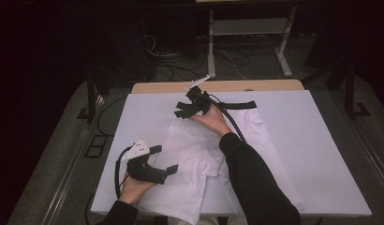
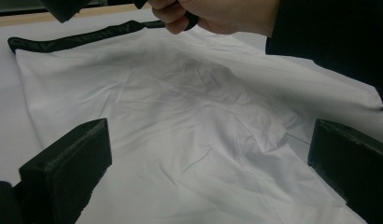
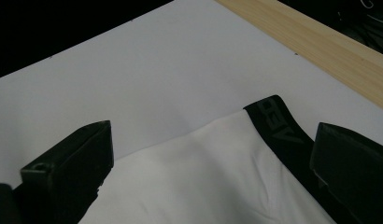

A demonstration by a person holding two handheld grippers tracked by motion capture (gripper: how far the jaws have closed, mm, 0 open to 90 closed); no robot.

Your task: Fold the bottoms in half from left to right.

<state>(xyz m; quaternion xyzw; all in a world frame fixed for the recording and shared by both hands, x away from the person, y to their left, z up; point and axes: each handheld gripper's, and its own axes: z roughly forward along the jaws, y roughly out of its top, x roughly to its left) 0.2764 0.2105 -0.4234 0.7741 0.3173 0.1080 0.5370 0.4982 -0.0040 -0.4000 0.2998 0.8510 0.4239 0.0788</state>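
Soft, creased white shorts [image 1: 199,154] with a black waistband [image 1: 239,105] are spread mid-frame on the white board [image 1: 321,154]. The left gripper [image 1: 163,159] and right gripper [image 1: 183,110] are held wide open, empty.

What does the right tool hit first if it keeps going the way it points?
Probably the shorts' corner: the open right tool looks down at white cloth beside the black waistband. Past that lies the white cover. Depth is unclear.
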